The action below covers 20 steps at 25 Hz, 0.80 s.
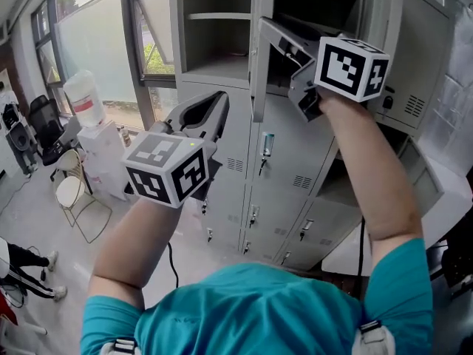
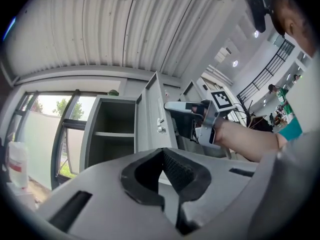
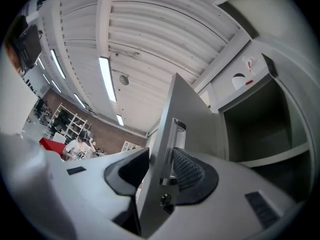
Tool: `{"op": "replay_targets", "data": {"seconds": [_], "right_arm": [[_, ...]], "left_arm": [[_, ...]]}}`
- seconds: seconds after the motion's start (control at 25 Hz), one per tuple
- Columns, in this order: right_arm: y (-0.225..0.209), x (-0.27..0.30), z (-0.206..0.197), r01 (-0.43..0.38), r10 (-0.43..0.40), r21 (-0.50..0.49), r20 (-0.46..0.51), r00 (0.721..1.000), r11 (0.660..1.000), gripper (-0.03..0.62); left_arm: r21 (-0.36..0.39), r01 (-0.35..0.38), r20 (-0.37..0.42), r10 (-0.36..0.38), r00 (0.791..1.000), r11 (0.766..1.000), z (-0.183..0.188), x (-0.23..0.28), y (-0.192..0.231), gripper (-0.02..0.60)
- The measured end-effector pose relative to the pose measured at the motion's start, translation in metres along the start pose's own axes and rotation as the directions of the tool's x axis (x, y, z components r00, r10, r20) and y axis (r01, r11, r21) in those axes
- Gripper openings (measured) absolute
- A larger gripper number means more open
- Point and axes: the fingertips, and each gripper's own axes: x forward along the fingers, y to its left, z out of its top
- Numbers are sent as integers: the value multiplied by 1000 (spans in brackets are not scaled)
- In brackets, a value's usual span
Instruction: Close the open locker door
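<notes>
- Your teal shirt (image 1: pixel 251 313) fills the bottom of the head view, and both bare forearms reach up out of it.
- Your left gripper (image 1: pixel 219 102) sits left of centre, with its marker cube on the side nearest you. In the left gripper view its jaws meet at the tips with nothing caught between them. It hangs in the air, clear of the locker fronts.
- Your right gripper (image 1: pixel 287 50) is higher, right of centre near the top of the frame. Its jaws are spread wide, and the free edge of the locker door (image 1: pixel 259 69) stands between them.
- In the right gripper view, the left pad stands off from the door's face with a gap showing. The right pad is just beside the metal latch fitting (image 3: pixel 176 134) on the other face. I cannot tell whether that pad touches it.
- The locker door is at top centre of the head view. You see it edge-on, swung out toward you from the top row and still open.
- A pale compartment with a shelf (image 1: pixel 214 15) lies to its left, and a dark compartment to its right.
- Below them the grey lockers (image 1: pixel 295 191) have their doors shut, each with a small handle.
- Farthest off, at the left of the frame, a water bottle (image 1: pixel 83 98) stands by the window (image 1: pixel 100 35). A round-seated chair (image 1: pixel 72 192) is on the floor below it.
</notes>
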Motion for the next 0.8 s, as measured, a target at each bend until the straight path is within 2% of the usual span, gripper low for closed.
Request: {"op": "replay_targets", "data": {"seconds": [0.24,0.36,0.56,0.8], "right_arm": [[15,22,-11,-95,95,-19,5,995,995,124],[29,41,-16,-117,117,-40,4,993,992,121],[47,81,-27,-98,99,-65,4,995,993,121],[55,126,-41,-33,33,-97,2,999,995,120]], "left_arm": [[-22,58,29,-57,998,998,-11,-6,45,5],[-27,101,37,-100,994,995,-15,-8,72,5],[-31,169,44,-167,985,985,-17,-8,118,5],[-59,236,43,-233,971,970,-26,-4,165,6]]}}
